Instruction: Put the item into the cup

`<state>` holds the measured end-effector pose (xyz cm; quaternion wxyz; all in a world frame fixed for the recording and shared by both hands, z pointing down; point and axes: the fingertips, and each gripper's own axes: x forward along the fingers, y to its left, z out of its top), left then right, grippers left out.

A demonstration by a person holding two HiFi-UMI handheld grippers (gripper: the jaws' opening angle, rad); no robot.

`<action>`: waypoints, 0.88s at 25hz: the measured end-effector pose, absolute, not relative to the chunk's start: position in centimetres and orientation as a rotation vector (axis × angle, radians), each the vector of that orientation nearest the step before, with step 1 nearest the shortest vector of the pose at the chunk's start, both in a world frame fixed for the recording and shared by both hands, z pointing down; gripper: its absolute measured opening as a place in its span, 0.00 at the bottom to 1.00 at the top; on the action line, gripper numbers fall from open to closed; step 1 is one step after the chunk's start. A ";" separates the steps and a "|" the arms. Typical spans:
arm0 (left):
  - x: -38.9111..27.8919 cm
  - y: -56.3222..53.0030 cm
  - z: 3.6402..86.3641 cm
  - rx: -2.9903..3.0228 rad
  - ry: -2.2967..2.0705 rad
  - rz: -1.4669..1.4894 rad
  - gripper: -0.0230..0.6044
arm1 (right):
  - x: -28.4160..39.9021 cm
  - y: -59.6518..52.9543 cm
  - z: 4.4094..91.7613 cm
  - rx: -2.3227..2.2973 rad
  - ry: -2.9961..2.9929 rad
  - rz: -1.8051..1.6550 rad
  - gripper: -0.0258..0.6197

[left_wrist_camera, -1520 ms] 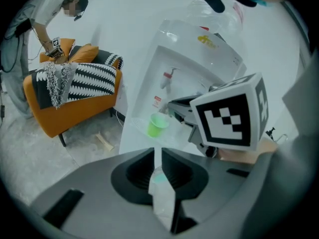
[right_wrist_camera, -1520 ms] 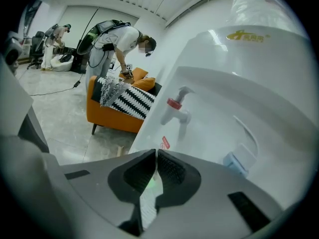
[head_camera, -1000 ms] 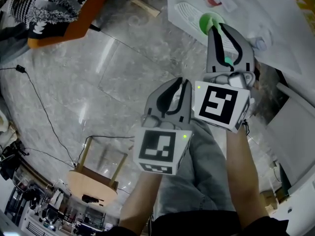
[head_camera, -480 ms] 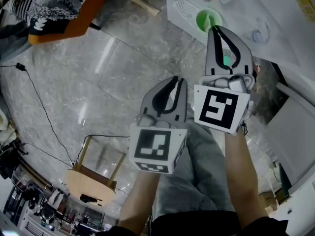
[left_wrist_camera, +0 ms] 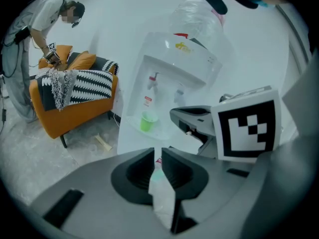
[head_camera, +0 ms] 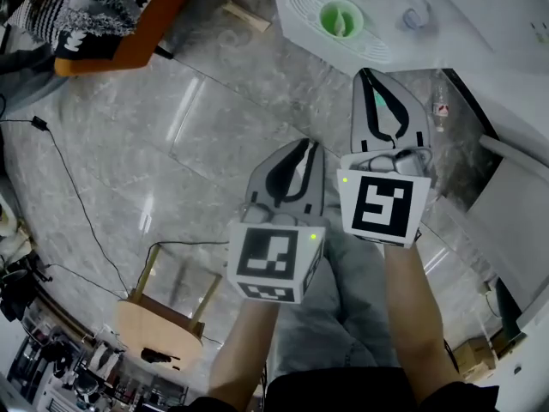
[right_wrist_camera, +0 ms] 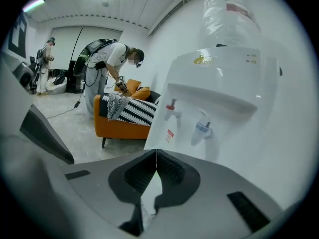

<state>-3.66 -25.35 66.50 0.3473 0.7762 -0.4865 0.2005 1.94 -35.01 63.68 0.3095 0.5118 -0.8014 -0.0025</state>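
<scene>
Grey marble floor (head_camera: 171, 144) lay below us as we faced the white water dispenser (left_wrist_camera: 184, 68), whose green plastic cup (head_camera: 340, 20) stood mid-way along its drip tray (head_camera: 302, 11). Our left gripper (left_wrist_camera: 157, 153) clamped a small pale plastic packet (left_wrist_camera: 162, 198), well short of the cup; our right gripper (right_wrist_camera: 156, 153) was closed on nothing. We judged the carry under way: next, reach above the rim.

Head view: looks steeply down, close over left tool (head_camera: 307, 148) and right tool (head_camera: 364, 75), onto grey marble floor (head_camera: 171, 144). Gripper views: face level along own jaws toward white plastic water dispenser (head_camera: 480, 7), shared by all three.
</scene>
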 end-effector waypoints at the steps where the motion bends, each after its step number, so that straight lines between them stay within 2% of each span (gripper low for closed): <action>1: -3.5 -24.8 66.4 2.018 -1.256 0.517 0.11 | 2.1 -34.2 63.6 1.362 -2.117 0.006 0.06; 13: -6.5 -11.5 61.3 1.971 -1.313 0.504 0.11 | 0.8 -19.5 56.9 1.427 -2.255 0.182 0.06; 17: -7.4 -7.4 54.2 1.922 -1.385 0.448 0.11 | 1.3 -15.0 50.9 1.418 -2.287 0.234 0.06; 22: -6.7 -5.5 41.4 1.993 -1.470 0.283 0.11 | 1.0 -11.8 38.2 1.400 -2.406 0.126 0.06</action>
